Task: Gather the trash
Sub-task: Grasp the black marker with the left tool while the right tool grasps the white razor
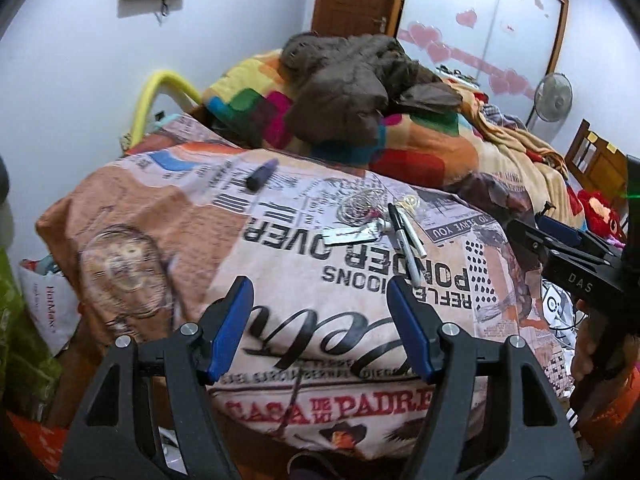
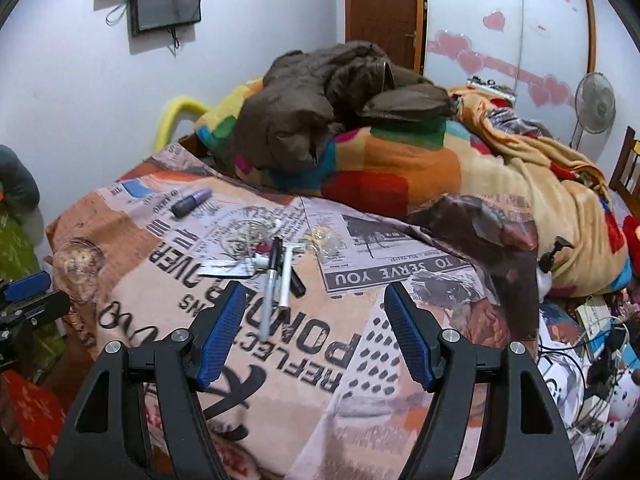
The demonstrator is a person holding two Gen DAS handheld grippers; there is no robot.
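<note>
- a white plastic bag (image 1: pixel 52 312) sits low at the far left, beside the bed's edge.
- the left gripper (image 1: pixel 320 292) hovers over the printed bedspread (image 1: pixel 192 224), its blue-padded jaws wide apart with only cloth showing between them.
- a purple tube (image 1: pixel 262 174) lies alone toward the far left of the bedspread, well apart from the other litter.
- further right, in the middle of the bedspread, is the small heap of trash: a clear crumpled wrapper (image 1: pixel 360 206), a flat silvery packet (image 1: pixel 348 236) just near of it, and pens (image 1: pixel 404 232) lying side by side, touching the packet's right end.
- a small yellowish ring-shaped scrap (image 2: pixel 318 236) lies just right of the pens; what it is cannot be told.
- the right gripper (image 2: pixel 314 296) hangs just near of that heap, jaws wide and holding nothing; one pen's blurred near end reaches close to its left finger (image 2: pixel 220 332).
- beyond, a brown jacket (image 2: pixel 320 96) is piled on a colourful patchwork blanket (image 2: pixel 400 160).
- at the far right stand a fan (image 2: pixel 594 104) and, lower, a tangle of cables (image 2: pixel 592 360).
</note>
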